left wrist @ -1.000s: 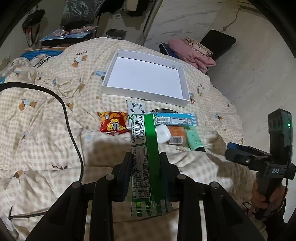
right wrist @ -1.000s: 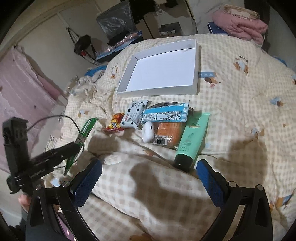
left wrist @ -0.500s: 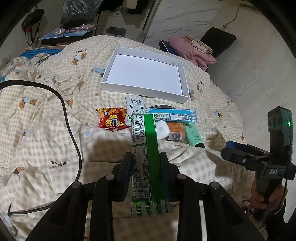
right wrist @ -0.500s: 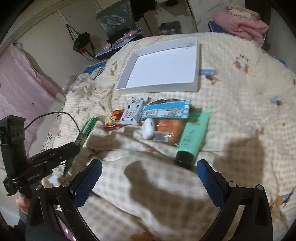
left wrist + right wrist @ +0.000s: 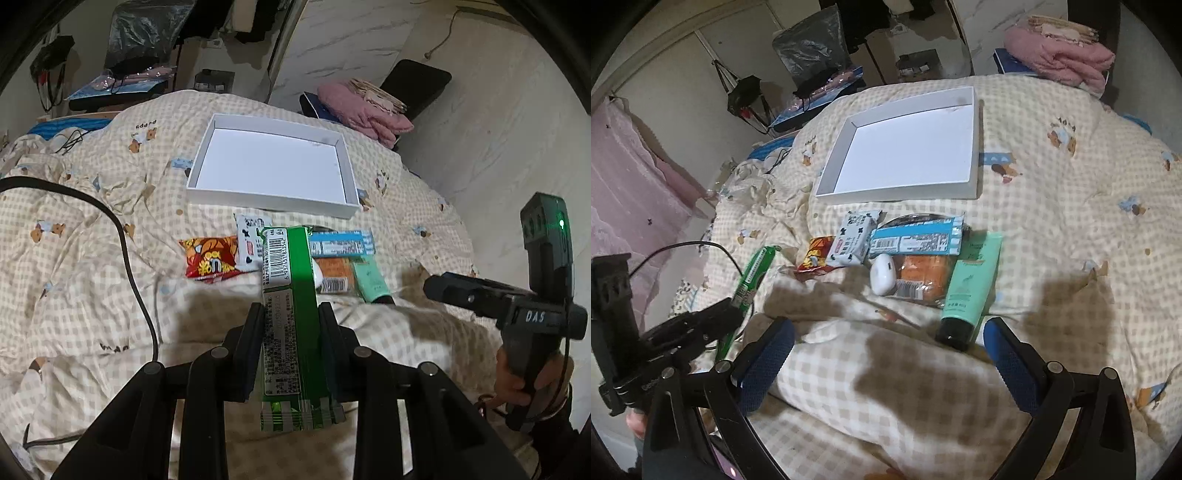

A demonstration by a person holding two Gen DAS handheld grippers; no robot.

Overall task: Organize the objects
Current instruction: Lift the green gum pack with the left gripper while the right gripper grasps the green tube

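Note:
A long green snack packet [image 5: 291, 295] stands lengthwise between the jaws of my left gripper [image 5: 291, 317], which is shut on it above the checked quilt. The same packet [image 5: 753, 273] shows at the left of the right wrist view, held by the left gripper [image 5: 701, 321]. My right gripper [image 5: 886, 343] hangs open over the quilt, nothing between its blue pads [image 5: 768, 354]. Past it lie a mint tube [image 5: 967, 284], an orange packet [image 5: 923, 273], a white earbud case [image 5: 882, 273], a blue bar wrapper [image 5: 916, 240], a cow-print packet [image 5: 853, 240] and a red snack bag [image 5: 812, 254]. An empty white tray [image 5: 897, 194] lies beyond them.
A black cable [image 5: 125, 251] runs across the quilt on the left. Folded pink cloth [image 5: 362, 110] sits on a dark chair beyond the bed. Dark bags and clutter stand against the far wall. A hand [image 5: 517, 380] holds the right gripper's handle.

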